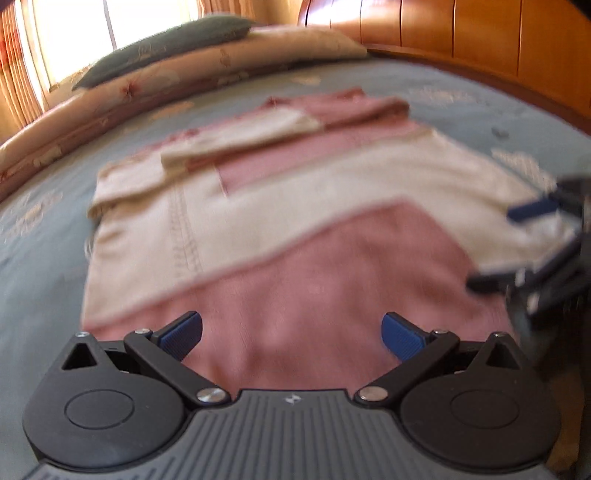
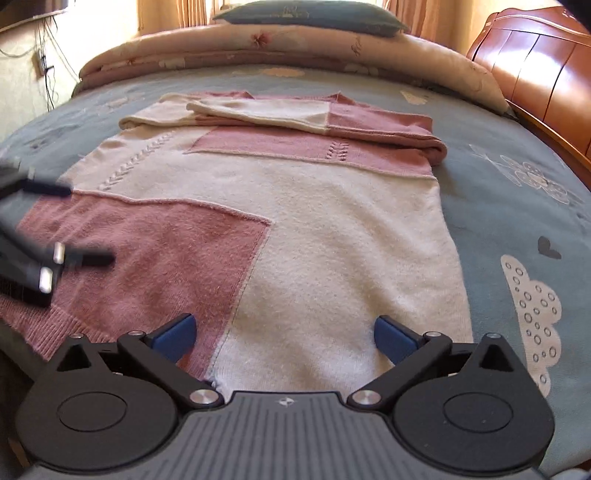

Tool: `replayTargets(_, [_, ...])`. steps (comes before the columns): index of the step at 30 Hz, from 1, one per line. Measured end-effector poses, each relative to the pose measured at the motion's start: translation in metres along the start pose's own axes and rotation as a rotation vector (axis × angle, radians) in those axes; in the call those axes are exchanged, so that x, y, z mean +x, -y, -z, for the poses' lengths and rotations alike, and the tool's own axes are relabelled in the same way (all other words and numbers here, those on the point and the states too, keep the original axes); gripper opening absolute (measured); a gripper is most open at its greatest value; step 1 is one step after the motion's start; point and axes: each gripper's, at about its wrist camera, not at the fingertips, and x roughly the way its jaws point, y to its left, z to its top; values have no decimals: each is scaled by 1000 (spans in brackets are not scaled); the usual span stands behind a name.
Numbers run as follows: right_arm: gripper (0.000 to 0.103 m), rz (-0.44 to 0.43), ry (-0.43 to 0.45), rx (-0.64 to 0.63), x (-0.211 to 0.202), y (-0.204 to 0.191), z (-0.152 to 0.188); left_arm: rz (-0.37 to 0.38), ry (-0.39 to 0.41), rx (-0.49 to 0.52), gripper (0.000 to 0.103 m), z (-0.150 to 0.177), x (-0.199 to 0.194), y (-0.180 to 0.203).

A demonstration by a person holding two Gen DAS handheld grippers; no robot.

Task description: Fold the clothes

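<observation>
a: where's the sweater (image 2: 295, 221)?

b: flat on the bed (image 2: 498, 206), hem nearest both cameras, neck end far off toward the pillow (image 2: 310, 14). it's a pink and cream patchwork knit. both sleeves are folded across the chest: the cream one (image 2: 258, 110) lies on top, and the pink one makes a thick roll at the right edge (image 2: 424, 144).

a: and the left gripper (image 1: 291, 334)?

b: jaws spread wide, nothing between them. it sits over the pink panel by the hem. that view is blurred, so i can't tell if the pads (image 1: 184, 332) touch the knit.

a: the right gripper (image 2: 284, 338)?

b: also wide apart, holding nothing. it's at the hem where the pink panel meets the cream one, with the seam running up between its fingers. i can't tell whether it touches the cloth either.

a: do they see each other?

b: yes. the right one shows at the right edge of the left view, over the cream side. the left one shows blurred at the left edge of the right view, over the pink corner.

a: what else?

b: a rolled floral quilt (image 2: 258, 48) lies along the far side of the bed under the pillow, and a wooden headboard (image 2: 535, 70) stands to the right.
</observation>
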Motion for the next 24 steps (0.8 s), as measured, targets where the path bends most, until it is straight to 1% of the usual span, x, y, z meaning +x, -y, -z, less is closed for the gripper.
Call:
replayTargets(2, [103, -10, 22, -4, -4, 2, 6, -3, 18, -82, 103, 10, -5, -3])
replayTargets(4, [103, -20, 52, -12, -6, 3, 12, 2, 21, -159, 102, 17, -6, -8])
replayTargets(5, [103, -22, 66, -12, -7, 4, 14, 0, 22, -181, 103, 20, -7, -9])
replayTargets(8, [103, -27, 101, -18, -9, 4, 20, -13, 28, -185, 102, 26, -10, -5])
replayTargets(12, [103, -53, 143, -38, -13, 6, 28, -14, 60, -196, 103, 33, -11, -4])
replayTargets(18, [103, -95, 203, -51, -20, 12, 41, -25, 65, -214, 102, 33, -12, -2])
replayTargets(21, [103, -102, 219, -20, -24, 13, 41, -42, 75, -228, 102, 36, -14, 1])
replayTargets(23, [103, -136, 269, 24, -34, 20, 42, -63, 75, -236, 102, 36, -15, 3])
replayTargets(24, [103, -131, 296, 43, -39, 25, 43, -74, 74, -239, 102, 36, -16, 4])
